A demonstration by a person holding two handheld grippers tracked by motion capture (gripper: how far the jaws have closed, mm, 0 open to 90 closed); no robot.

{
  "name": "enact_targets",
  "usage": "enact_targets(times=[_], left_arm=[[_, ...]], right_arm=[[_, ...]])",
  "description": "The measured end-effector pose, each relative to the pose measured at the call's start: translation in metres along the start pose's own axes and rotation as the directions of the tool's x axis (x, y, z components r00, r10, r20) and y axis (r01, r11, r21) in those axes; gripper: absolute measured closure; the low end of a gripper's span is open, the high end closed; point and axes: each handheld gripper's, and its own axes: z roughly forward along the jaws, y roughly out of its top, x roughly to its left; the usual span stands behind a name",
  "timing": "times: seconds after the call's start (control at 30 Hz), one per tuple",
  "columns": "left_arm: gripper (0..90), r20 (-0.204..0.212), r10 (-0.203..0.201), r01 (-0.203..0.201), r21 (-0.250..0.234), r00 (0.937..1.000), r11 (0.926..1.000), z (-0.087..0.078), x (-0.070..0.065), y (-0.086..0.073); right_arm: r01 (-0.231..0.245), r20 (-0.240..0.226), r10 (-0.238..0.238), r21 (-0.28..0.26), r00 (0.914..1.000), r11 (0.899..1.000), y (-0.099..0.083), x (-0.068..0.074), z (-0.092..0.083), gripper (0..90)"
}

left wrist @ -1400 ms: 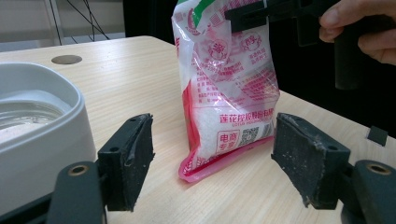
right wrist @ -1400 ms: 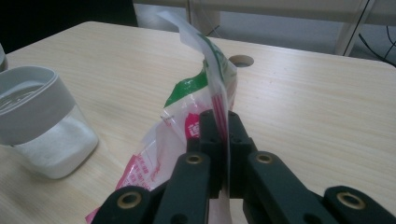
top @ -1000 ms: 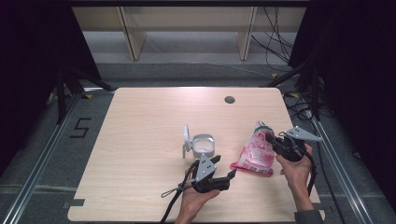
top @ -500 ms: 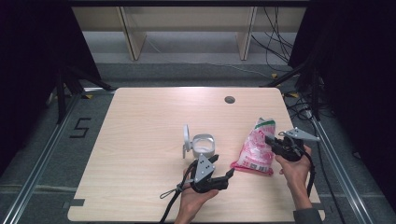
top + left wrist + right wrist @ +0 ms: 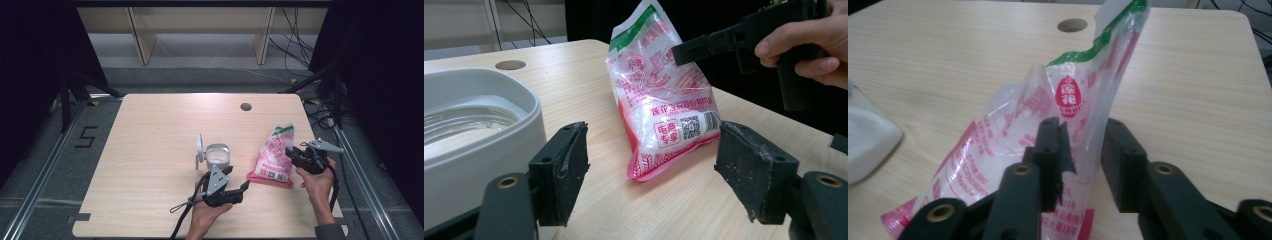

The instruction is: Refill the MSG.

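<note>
Right gripper (image 5: 1083,150) jaws just opened around bag (image 5: 272,157); grip released, bag set down. Left gripper (image 5: 651,175) held open, empty.

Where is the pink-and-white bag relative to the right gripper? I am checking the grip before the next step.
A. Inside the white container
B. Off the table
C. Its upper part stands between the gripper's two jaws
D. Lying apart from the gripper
C: in the right gripper view the bag rises between the jaws of the right gripper, which have just been opening.
</note>
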Motion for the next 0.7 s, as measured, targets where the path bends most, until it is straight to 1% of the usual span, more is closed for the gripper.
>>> enact_targets(times=[0.07, 0.1, 0.13, 0.17, 0.2, 0.23, 0.27, 0.3, 0.33, 0.37, 0.4, 0.43, 0.47, 0.5, 0.53, 0.57, 0.6, 0.63, 0.67, 0.7], left_arm=[[27.9, -0.001, 0.0, 0.0, 0.006, 1.0, 1.0, -0.001, 0.0, 0.0], [27.9, 0.002, -0.002, 0.002, -0.005, 1.0, 1.0, 0.0, 0.0, -0.001], [27.9, -0.003, 0.003, -0.003, 0.002, 1.0, 1.0, -0.001, 0.0, 0.0], [27.9, -0.002, 0.001, -0.001, 0.002, 1.0, 1.0, -0.001, 0.0, 0.0], [27.9, 0.007, 0.001, -0.001, -0.003, 1.0, 1.0, 0.0, 0.001, 0.0], [27.9, -0.002, 0.003, -0.003, 0.005, 1.0, 1.0, -0.001, 0.0, 0.0], [27.8, -0.003, 0.005, -0.005, 0.005, 1.0, 1.0, -0.002, 0.0, 0.0], [27.9, -0.003, 0.004, -0.004, 0.0, 1.0, 1.0, -0.002, 0.0, 0.001], [27.9, 0.004, -0.001, 0.001, -0.014, 1.0, 0.9999, -0.002, 0.001, 0.001], [27.9, -0.001, 0.004, -0.004, 0.0, 1.0, 1.0, -0.003, 0.001, 0.001], [27.8, -0.001, 0.004, -0.004, 0.0, 1.0, 1.0, -0.004, 0.002, 0.001], [27.8, -0.007, -0.001, 0.001, -0.001, 1.0, 1.0, -0.005, 0.002, 0.001], [27.8, 0.0, -0.001, 0.001, -0.012, 1.0, 0.9999, -0.005, 0.003, 0.001], [27.8, -0.01, 0.0, 0.0, -0.005, 1.0, 1.0, -0.007, 0.004, 0.002], [27.8, -0.002, 0.013, -0.013, -0.009, 0.9999, 0.9999, -0.007, 0.006, 0.002], [27.8, -0.003, 0.024, -0.024, -0.008, 0.9997, 0.9997, -0.009, 0.007, 0.003], [27.9, -0.01, 0.002, -0.002, -0.008, 0.9999, 1.0, -0.01, 0.007, 0.003], [28.2, -0.006, -0.001, 0.001, -0.013, 1.0, 0.9999, -0.01, 0.008, 0.003], [29.0, -0.01, 0.006, -0.006, 0.001, 0.9999, 1.0, -0.013, 0.008, 0.003], [29.3, -0.01, 0.003, -0.003, -0.007, 0.9999, 1.0, -0.013, 0.009, 0.003]], right_arm=[[-0.009, 0.01, 0.009, -0.004, 0.9999, 1.0, -0.002, -0.002, 0.001, 66.5], [-0.017, 0.017, 0.017, 0.008, 0.9997, 1.0, -0.002, -0.002, 0.0, 65.3], [-0.017, 0.022, 0.017, 0.007, 0.9996, 1.0, -0.003, -0.003, -0.001, 64.8], [-0.027, 0.008, 0.027, 0.011, 0.9996, 1.0, -0.003, -0.003, -0.002, 63.8], [-0.027, 0.02, 0.027, 0.0, 0.9994, 1.0, -0.004, -0.004, -0.001, 62.5], [-0.055, 0.035, 0.054, 0.013, 0.9979, 0.998, -0.005, -0.003, -0.003, 61.8], [-0.072, 0.018, 0.072, -0.006, 0.9972, 0.997, -0.005, -0.003, -0.004, 60.6], [-0.083, 0.032, 0.083, 0.008, 0.996, 0.997, -0.005, -0.003, -0.007, 59.0], [-0.046, 0.041, 0.046, -0.016, 0.9981, 0.999, -0.004, -0.006, -0.006, 57.6], [-0.087, 0.042, 0.087, -0.008, 0.9953, 0.996, -0.004, -0.003, -0.01, 56.4], [-0.045, 0.053, 0.047, -0.025, 0.9975, 0.999, -0.004, -0.007, -0.01, 56.3], [-0.067, 0.053, 0.068, -0.022, 0.9962, 0.997, -0.003, -0.006, -0.012, 56.1], [-0.04, 0.054, 0.042, -0.038, 0.9977, 0.998, -0.003, -0.009, -0.012, 55.1], [-0.059, 0.061, 0.062, -0.041, 0.9962, 0.997, -0.003, -0.008, -0.013, 53.8], [-0.064, 0.055, 0.066, -0.045, 0.9963, 0.997, -0.003, -0.007, -0.013, 52.6], [-0.053, 0.064, 0.056, -0.042, 0.9964, 0.998, -0.002, -0.008, -0.014, 51.7], [-0.072, 0.06, 0.074, -0.029, 0.9955, 0.997, -0.002, -0.006, -0.016, 51.2], [-0.059, 0.063, 0.061, -0.038, 0.9961, 0.998, -0.002, -0.005, -0.016, 50.8], [-0.085, 0.066, 0.088, -0.041, 0.994, 0.996, -0.002, -0.001, -0.017, 50.6], [-0.089, 0.056, 0.091, -0.04, 0.9943, 0.995, -0.002, 0.001, -0.018, 50.2]])
